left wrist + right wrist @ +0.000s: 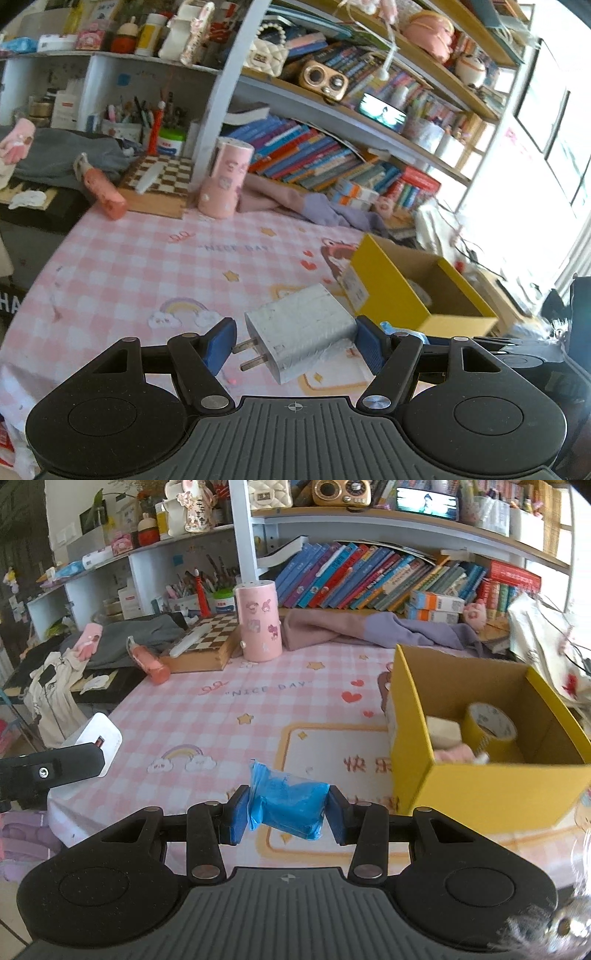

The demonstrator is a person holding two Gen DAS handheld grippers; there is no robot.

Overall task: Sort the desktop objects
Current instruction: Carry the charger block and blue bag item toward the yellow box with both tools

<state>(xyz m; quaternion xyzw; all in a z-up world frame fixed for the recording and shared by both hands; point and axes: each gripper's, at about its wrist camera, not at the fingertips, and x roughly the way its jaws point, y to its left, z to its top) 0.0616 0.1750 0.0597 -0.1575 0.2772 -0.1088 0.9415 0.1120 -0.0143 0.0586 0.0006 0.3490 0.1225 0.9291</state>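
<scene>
The left gripper [293,343] pinches a white charger plug [301,330] by its ends: the right blue pad presses on its flat end, and the left pad meets the tips of its 2 metal prongs. The plug is lifted above the pink checked tablecloth [147,266], just left of the yellow cardboard box [388,291]. The right gripper [284,810] has its 2 blue pads pressed on a small blue plastic packet [288,803], squeezed between them and held over the tablecloth's lower part, left of the box's near corner. Inside the open box lie a roll of yellow tape [489,725], a pale block [443,733] and something pink. A pink cylindrical container [258,622] stands upright at the far edge, beside a wooden chessboard [207,642].
</scene>
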